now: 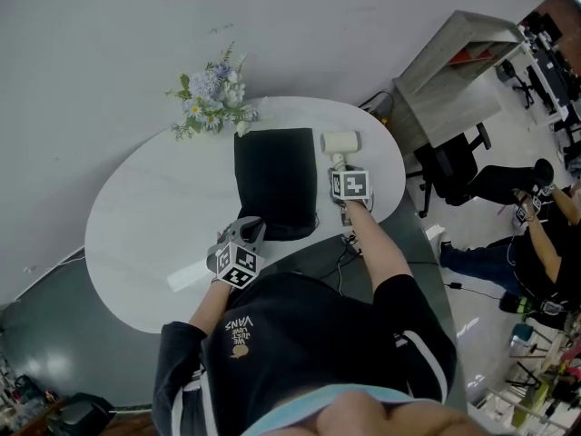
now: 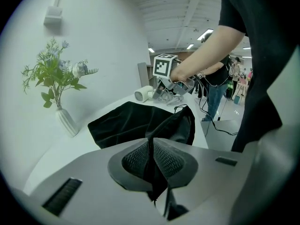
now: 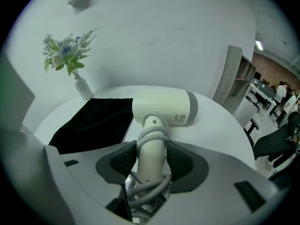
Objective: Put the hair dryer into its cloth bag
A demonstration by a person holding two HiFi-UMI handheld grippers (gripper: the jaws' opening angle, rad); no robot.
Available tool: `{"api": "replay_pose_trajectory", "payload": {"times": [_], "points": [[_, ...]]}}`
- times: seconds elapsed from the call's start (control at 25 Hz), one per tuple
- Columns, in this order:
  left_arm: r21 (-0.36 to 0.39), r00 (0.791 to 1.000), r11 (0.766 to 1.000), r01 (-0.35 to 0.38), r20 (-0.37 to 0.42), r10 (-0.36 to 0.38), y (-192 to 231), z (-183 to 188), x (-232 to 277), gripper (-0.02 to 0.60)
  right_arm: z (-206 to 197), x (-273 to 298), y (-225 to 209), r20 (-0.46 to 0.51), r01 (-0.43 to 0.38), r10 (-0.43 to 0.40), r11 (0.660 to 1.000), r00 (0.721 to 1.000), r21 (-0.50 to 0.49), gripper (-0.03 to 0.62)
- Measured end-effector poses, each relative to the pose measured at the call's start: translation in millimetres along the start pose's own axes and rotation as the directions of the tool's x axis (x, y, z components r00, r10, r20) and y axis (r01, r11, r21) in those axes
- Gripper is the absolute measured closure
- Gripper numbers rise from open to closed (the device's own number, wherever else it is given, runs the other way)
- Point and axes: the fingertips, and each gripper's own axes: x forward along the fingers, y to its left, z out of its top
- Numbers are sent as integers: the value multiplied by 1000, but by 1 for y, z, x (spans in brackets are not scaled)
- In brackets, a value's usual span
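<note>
White round table point(image 1: 154, 216), open office behind. Black cloth bag point(image 1: 275, 180) flat at centre; cream hair dryer point(image 1: 340, 143) just beside, at 2 o'clock. Left gripper point(image 2: 152, 161) pinches bag's 6 o'clock edge: soft, floppy. Right gripper point(image 3: 151, 159) clamps dryer's cord-wrapped handle point(image 3: 152, 149): rigid, smooth, likely head-heavy; handle looks best hold.

Your hair dryer point(image 3: 164, 108) is cream-white, with a grey band at 1 end of its barrel. The barrel sits crosswise just right of the bag's far corner. Its handle points back at you, wrapped in grey cord and clamped by your right gripper point(image 3: 152, 150). Your cloth bag point(image 1: 275, 182) is black and soft. It lies mostly flat and creased, its near edge bunched and pinched in your left gripper point(image 2: 152, 146).
</note>
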Motion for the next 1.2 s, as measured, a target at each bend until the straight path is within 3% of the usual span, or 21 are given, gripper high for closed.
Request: {"api": "replay_pose_trajectory", "payload": {"times": [0.36, 0.8, 1.2], "points": [[-76, 999, 997, 28, 20, -26, 2, 9, -1, 541, -20, -27, 0, 32, -39, 37, 998, 999, 58, 378], [-111, 1000, 994, -1, 22, 4, -4, 21, 11, 541, -60, -94, 15, 129, -136, 119, 981, 984, 137, 378], [-174, 999, 984, -45, 21, 50, -13, 40, 24, 541, -115, -148, 44, 163, -250, 227, 959, 960, 134, 378]]}}
